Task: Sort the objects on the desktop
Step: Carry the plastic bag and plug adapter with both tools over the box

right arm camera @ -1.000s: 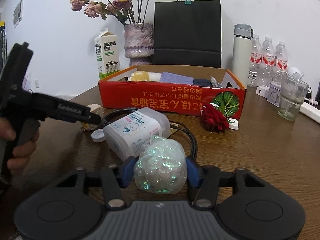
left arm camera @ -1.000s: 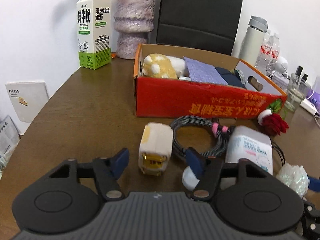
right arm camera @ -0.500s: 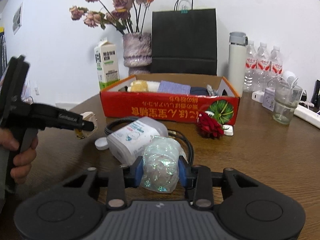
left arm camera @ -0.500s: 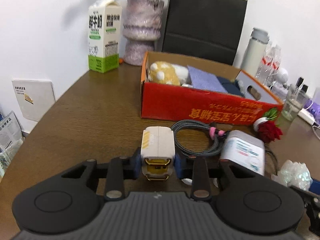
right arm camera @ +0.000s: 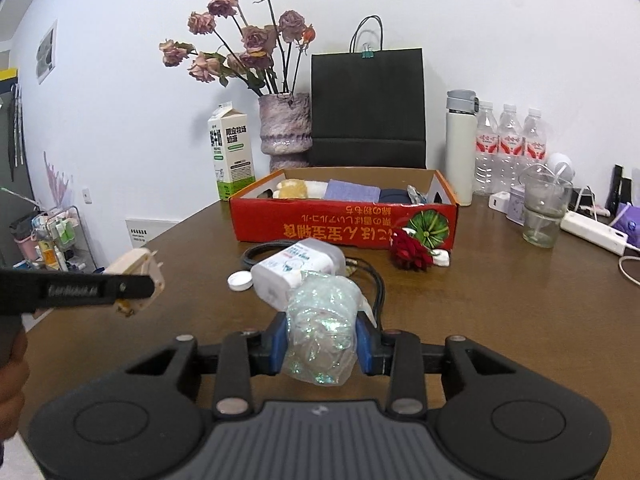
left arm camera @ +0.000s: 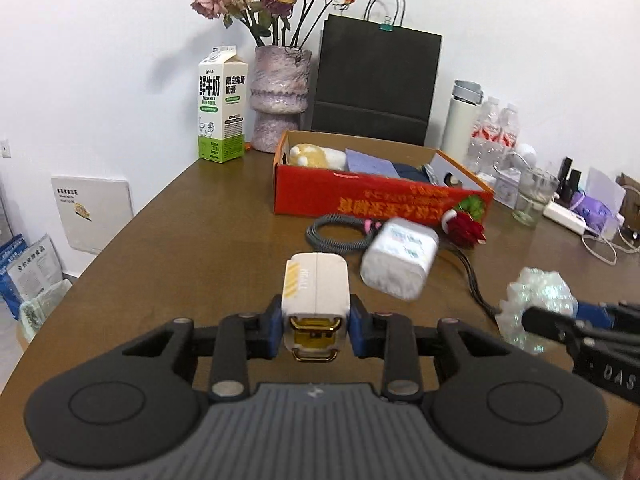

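Left gripper: jaws clamped on the cream charger block, clear of the table. Right gripper: jaws clamped on the iridescent wrapper wad. Beyond: white bottle, then red box.

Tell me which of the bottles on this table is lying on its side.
The short white bottle with the printed label, lying uncapped in front of the red box. The three clear water bottles and the white flask all stand upright.
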{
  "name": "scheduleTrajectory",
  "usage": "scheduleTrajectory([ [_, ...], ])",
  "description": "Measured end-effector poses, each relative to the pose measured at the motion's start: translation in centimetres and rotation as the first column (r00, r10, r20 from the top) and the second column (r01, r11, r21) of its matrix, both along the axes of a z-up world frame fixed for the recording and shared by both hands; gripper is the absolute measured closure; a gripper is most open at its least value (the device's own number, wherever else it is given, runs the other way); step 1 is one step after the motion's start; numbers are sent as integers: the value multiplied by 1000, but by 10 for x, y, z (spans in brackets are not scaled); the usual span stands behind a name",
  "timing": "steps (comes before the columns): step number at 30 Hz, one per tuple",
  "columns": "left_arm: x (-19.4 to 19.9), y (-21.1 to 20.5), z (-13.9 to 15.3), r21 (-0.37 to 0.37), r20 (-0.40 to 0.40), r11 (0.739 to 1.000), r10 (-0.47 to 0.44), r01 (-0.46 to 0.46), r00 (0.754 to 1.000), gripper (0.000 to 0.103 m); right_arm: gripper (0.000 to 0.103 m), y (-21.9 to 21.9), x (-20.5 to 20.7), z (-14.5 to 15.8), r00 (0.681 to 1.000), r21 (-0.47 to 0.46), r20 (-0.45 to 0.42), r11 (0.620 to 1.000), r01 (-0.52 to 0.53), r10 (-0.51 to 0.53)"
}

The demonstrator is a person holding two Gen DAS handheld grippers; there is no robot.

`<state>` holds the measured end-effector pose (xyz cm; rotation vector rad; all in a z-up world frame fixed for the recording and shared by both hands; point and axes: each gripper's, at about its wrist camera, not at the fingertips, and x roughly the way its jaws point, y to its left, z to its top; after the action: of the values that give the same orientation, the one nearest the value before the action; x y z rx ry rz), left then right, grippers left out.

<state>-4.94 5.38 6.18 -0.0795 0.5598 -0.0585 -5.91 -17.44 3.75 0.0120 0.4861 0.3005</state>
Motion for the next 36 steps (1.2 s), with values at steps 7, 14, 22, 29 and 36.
scheduleTrajectory([
  [7, -54, -25, -7, 22, -5, 999, -39, 39, 999, 71, 70, -16, -45, -3, 1000, -18, 1, 999, 29, -29],
  [14, -102, -46, -4, 42, 33, 994, -101, 100, 994, 71, 70, -37, -91, 5, 997, -34, 33, 997, 64, -63],
  [22, -112, -52, 11, 56, 84, 993, -108, 104, 991, 71, 70, -48, -103, 15, 993, -17, 67, 995, 93, -92],
  [29, -90, -46, 7, 35, 49, 996, -87, 85, 995, 71, 70, -53, -78, 12, 993, -1, 43, 994, 111, -111],
  [36, -38, -41, 8, 23, 52, 997, -80, 79, 995, 71, 70, -48, -30, 17, 994, -13, 63, 996, 93, -92],
])
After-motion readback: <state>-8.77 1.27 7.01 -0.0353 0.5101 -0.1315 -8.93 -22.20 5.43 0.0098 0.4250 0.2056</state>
